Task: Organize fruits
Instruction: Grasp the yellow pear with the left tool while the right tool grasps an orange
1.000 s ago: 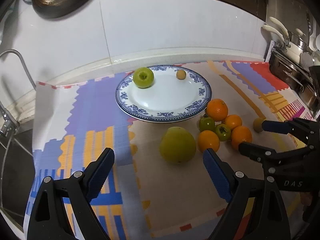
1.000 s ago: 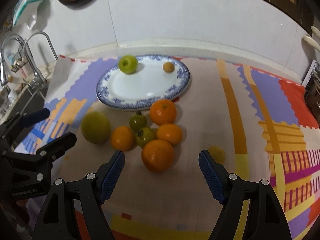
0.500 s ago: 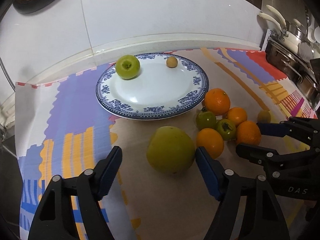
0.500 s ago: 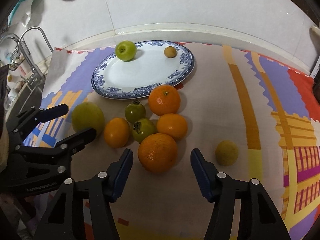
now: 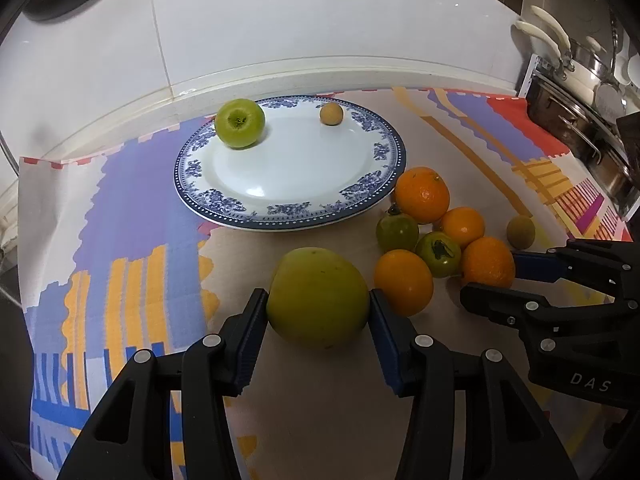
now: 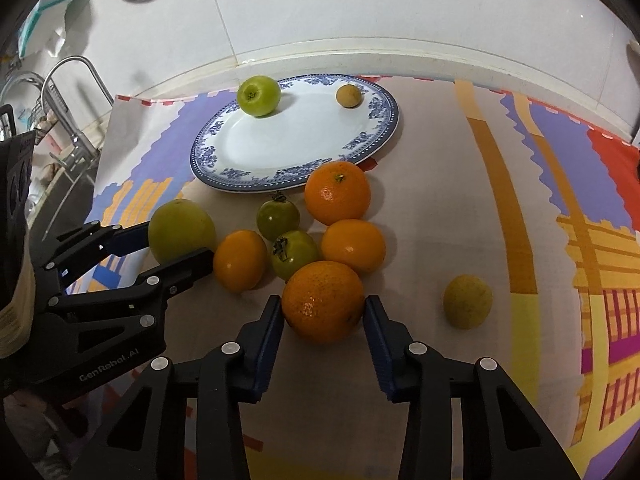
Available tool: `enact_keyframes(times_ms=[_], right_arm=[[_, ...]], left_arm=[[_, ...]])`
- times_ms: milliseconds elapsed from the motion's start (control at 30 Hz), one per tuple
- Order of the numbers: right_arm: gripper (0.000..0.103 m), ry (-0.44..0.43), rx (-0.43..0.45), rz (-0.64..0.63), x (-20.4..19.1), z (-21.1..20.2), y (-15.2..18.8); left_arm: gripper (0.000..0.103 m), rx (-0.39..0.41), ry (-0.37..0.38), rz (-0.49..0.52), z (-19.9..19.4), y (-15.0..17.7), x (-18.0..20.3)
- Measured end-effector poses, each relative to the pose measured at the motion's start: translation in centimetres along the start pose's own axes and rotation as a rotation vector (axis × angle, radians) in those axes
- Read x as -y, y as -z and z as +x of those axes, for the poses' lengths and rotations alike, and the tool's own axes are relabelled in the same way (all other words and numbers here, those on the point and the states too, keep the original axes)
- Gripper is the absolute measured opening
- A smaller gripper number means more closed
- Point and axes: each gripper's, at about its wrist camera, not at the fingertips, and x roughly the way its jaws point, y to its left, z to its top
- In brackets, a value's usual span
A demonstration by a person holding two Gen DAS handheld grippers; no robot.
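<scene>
Left hand-held gripper (image 5: 318, 312) clamps the pomelo (image 5: 318, 298); right hand-held gripper (image 6: 323, 314) clamps an orange (image 6: 323, 300).

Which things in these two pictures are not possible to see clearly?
- Left view: the pots at right, cut by the edge.
- Right view: the tap at left, partly cut off, sink hidden.
- Both views: underside of the big yellow-green fruit and the nearest orange; lifted or resting, unclear.

A green apple (image 5: 239, 122) and small tan fruit (image 5: 331, 113) lie on the plate (image 5: 288, 216); oranges (image 6: 336, 192) cluster beside it.
</scene>
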Motion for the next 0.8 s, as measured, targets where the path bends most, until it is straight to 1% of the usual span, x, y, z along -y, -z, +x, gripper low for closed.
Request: enact_keyframes(times_ms=[367, 600, 800], right_arm=[[0.041, 0.009, 0.014, -0.007, 0.0, -1.2, 0.2], [0.041, 0.003, 0.048, -0.009, -0.1, -2.9, 0.4], [0.041, -0.008, 0.096, -0.015, -0.4, -4.8, 0.0]], left_arm=[[0.050, 0.024, -0.010, -0.016, -1.7, 0.3, 0.5], [0.050, 0.047, -0.007, -0.047, -3.5, 0.5, 0.7], [0.050, 0.105, -0.020, -0.048, -6.0, -0.1, 1.0]])
